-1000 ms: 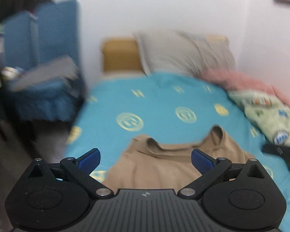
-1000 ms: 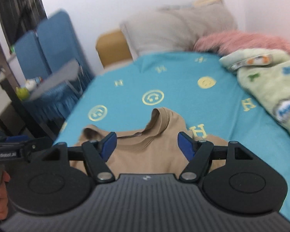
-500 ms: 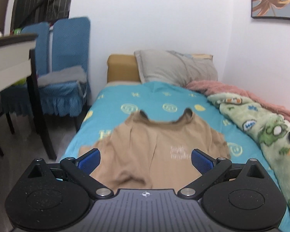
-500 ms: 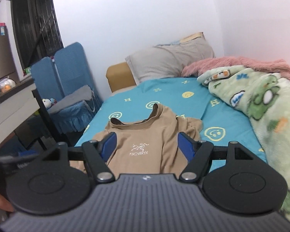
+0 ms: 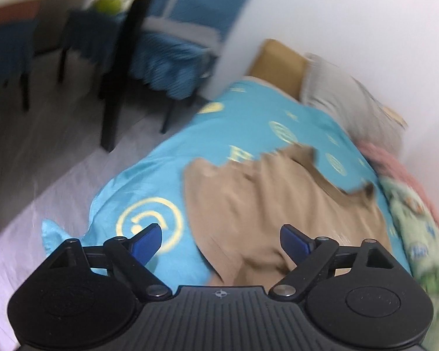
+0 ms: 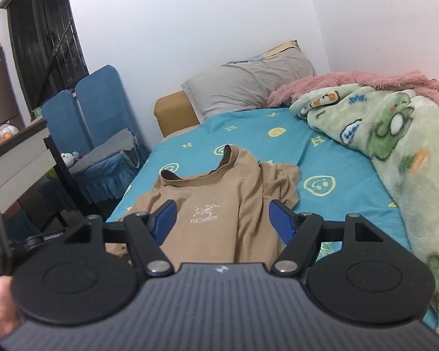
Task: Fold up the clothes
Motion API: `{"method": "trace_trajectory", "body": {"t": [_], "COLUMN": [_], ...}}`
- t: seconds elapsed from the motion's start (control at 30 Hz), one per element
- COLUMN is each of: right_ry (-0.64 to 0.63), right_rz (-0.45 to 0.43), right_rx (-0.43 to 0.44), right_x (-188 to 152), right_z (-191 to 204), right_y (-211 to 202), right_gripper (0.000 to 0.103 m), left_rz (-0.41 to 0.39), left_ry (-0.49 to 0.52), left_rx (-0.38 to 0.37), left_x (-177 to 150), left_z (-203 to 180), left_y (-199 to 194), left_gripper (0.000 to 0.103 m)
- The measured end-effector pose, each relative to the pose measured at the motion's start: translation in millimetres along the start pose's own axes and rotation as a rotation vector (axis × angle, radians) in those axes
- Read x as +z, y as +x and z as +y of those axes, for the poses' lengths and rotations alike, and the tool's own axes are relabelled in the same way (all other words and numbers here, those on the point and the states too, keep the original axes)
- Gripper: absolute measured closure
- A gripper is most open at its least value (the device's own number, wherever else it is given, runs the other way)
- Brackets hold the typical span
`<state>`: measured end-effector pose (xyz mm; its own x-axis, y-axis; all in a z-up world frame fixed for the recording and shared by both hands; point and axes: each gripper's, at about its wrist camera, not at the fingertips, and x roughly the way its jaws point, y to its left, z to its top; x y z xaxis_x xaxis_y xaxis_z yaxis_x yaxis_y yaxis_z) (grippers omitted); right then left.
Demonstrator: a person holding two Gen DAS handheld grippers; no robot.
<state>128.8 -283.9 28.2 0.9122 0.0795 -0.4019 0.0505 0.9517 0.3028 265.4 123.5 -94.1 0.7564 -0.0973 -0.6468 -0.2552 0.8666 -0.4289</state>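
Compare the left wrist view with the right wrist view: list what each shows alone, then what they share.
Left wrist only: the grey floor and dark table legs.
Right wrist only: the shirt's white chest logo, a barred window, a small plush toy.
Both: the tan T-shirt on the turquoise bedsheet, grey pillow, green blanket, blue chair, each gripper open.

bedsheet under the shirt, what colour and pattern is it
The bedsheet is turquoise with pale yellow smiley faces and H letters, clearest in the right wrist view.
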Motion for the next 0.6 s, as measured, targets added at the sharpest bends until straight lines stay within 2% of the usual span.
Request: {"method": "trace_trajectory", "body": {"t": [0.13,0.23,0.3,0.37,0.4,0.43,0.53,0.6], "right_ry": [0.039,0.096,0.107,0.128,0.141,0.154,0.135,0.103], "right_rz": [0.026,0.061,0.080,0.098,0.109,0.120,0.137,0.135], "right_rx": [-0.032,-0.041,-0.057,-0.069,-0.075,-0.083,-0.103,-0.110], "right_x": [-3,-6,-8,-10,-12,-14,-20,-22], "right_z": [-9,-20,-24,-28,-29,-29,-24,-20], "right_y": [32,56,69,78,82,85,93,100], "right_gripper": [0.032,0.032,0.032,0.032,0.032,0.032,0.032,0.032], "left_rz": [-0.002,0.026,0.021,0.006,0.007,0.009,-0.013,-0.056], "left_ry": [-0.068,-0.053,-0.004,0.083,0.154,0.224,0.412,0.487], "left_rx": [0.010,0.017,0.021,0.016,0.022,0.029,0.070,0.136], "left_x": [16,25,29,34,39,44,67,89], "left_z": [16,16,7,-5,-14,-23,-49,-64], "left_y": [42,73,89,99,102,106,111,114], "left_gripper": [0.021,0.028,0.030,0.050,0.087,0.099,0.099,0.100]}}
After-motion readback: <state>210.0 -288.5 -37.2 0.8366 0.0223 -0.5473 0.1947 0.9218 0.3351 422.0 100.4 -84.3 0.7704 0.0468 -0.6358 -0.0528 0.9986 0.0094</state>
